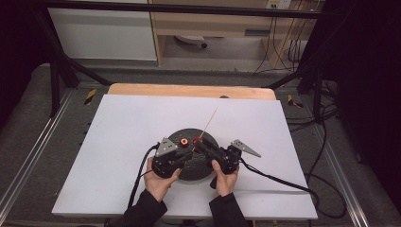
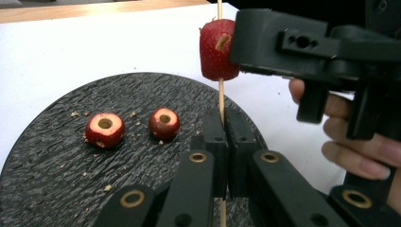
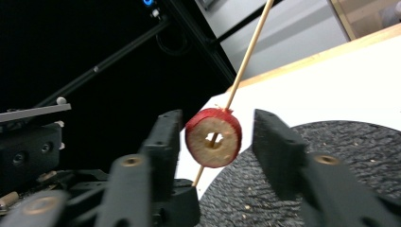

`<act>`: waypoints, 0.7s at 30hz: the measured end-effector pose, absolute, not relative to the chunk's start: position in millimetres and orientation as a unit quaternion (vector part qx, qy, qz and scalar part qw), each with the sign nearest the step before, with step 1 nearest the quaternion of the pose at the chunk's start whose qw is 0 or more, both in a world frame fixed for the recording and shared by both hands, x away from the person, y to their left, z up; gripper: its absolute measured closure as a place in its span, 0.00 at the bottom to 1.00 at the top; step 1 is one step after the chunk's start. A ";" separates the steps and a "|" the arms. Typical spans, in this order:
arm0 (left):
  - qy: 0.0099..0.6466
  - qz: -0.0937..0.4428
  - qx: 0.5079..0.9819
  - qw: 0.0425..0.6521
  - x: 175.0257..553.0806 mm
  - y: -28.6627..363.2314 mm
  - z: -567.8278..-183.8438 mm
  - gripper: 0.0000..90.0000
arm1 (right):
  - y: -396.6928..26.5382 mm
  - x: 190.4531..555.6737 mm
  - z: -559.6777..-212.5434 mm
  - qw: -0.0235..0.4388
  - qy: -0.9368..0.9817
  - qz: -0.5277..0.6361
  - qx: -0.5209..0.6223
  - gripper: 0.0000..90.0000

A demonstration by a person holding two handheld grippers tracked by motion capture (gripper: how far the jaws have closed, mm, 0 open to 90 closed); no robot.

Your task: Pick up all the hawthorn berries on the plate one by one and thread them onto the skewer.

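Note:
My left gripper (image 2: 225,120) is shut on the lower part of a thin wooden skewer (image 2: 220,97), which rises up and away over a dark round plate (image 2: 56,179). One cored red fruit (image 2: 215,49) is threaded on the skewer above that grip. My right gripper (image 3: 217,130) is open, one jaw on each side of this fruit (image 3: 213,138), with a gap at both sides. Two more cored red fruits (image 2: 105,129) (image 2: 164,123) lie on the plate. In the high view both grippers (image 1: 187,153) (image 1: 197,144) meet over the plate (image 1: 196,168).
The plate rests near the front middle of a white sheet (image 1: 142,123) over a wooden table (image 1: 189,90). Crumbs dot the plate. Cables trail from both grippers toward the front and right. A black frame surrounds the table.

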State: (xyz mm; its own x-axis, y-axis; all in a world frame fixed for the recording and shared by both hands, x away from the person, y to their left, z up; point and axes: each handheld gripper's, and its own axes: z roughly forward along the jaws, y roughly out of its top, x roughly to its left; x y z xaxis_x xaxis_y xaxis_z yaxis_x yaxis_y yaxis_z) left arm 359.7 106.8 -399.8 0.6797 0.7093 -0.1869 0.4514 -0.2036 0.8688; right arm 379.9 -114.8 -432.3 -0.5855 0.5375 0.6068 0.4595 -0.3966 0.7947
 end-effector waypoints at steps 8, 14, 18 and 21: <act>0.375 0.130 0.772 0.496 356.0 125.2 -402.8 0.98 | -126.4 383.7 -421.5 0.047 0.595 0.671 0.440 0.32; 0.370 0.135 0.782 0.483 351.5 145.8 -404.2 0.98 | -134.6 391.2 -416.8 0.047 0.643 0.630 0.433 0.14; 0.369 0.134 0.787 0.476 347.4 157.2 -405.6 0.98 | -139.4 394.7 -415.1 0.057 0.673 0.596 0.434 0.09; 0.369 0.134 0.790 0.472 344.0 165.5 -407.4 0.98 | -142.3 396.9 -413.8 0.062 0.689 0.579 0.431 0.07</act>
State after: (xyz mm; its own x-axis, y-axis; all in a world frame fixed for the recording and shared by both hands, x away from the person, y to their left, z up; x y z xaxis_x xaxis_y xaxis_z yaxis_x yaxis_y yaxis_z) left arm 344.0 165.5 -407.4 0.6921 0.7087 -0.1372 0.4566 -0.2826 0.8436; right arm 396.9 -142.3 -413.8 -0.6202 0.6661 0.4143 0.5231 -0.0424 0.8512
